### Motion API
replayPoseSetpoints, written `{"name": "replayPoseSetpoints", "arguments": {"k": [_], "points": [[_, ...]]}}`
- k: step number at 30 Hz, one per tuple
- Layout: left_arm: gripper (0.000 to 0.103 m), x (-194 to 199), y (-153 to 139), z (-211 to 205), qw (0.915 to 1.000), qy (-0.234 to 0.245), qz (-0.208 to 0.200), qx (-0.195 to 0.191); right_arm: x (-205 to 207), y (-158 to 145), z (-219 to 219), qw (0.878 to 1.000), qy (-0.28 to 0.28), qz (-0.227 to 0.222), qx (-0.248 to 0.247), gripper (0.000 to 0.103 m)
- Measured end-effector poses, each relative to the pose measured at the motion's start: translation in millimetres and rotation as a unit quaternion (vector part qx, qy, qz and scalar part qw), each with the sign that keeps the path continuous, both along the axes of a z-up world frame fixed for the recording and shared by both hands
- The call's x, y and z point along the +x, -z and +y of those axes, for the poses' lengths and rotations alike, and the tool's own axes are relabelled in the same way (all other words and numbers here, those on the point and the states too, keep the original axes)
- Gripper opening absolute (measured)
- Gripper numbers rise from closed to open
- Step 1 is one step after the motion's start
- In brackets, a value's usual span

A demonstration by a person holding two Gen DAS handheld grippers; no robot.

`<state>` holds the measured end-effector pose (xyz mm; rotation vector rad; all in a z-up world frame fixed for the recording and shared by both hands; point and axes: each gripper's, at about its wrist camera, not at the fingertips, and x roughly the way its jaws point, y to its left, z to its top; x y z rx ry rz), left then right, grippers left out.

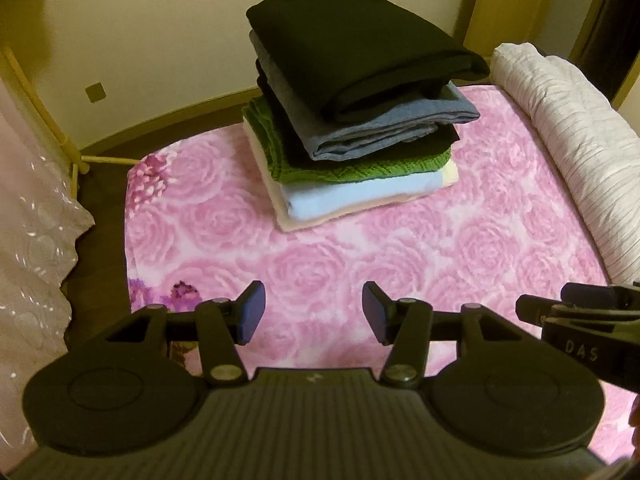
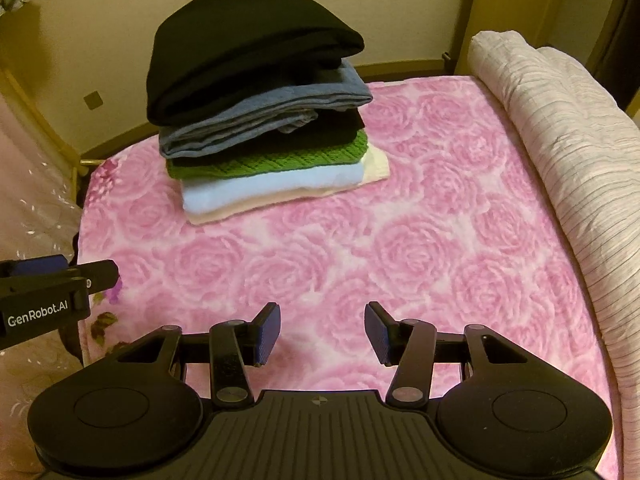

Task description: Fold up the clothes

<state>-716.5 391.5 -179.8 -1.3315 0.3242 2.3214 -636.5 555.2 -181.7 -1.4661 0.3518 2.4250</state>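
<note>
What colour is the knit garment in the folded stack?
Green; the knit garment sits mid-stack, above the light blue piece. Right wrist view shows it best.

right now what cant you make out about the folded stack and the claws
- Stack: its far side is hidden in both wrist views by the pile itself.
- Dark layer under the grey one: mostly covered, so what garment it is stays unclear.
- Right claw: cut off by the left wrist view's right edge.
- Left claw: cut off by the right wrist view's left edge.

2 wrist views side by side, steeply down over the bed's (image 1: 400, 248) near edge, both sharing the clothes stack (image 2: 260, 128) by its far edge.
</note>
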Motion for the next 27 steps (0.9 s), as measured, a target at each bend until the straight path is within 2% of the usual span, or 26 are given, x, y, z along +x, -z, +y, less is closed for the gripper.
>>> {"name": "replayPoseSetpoints", "arguments": {"k": [27], "points": [[0.049,-20.6,9.4,16.3,1.0000,-0.005,0.007,0.004,-19.1,7.8,18.3,1.000,0.018,-0.001,-0.015,0.051]]}}
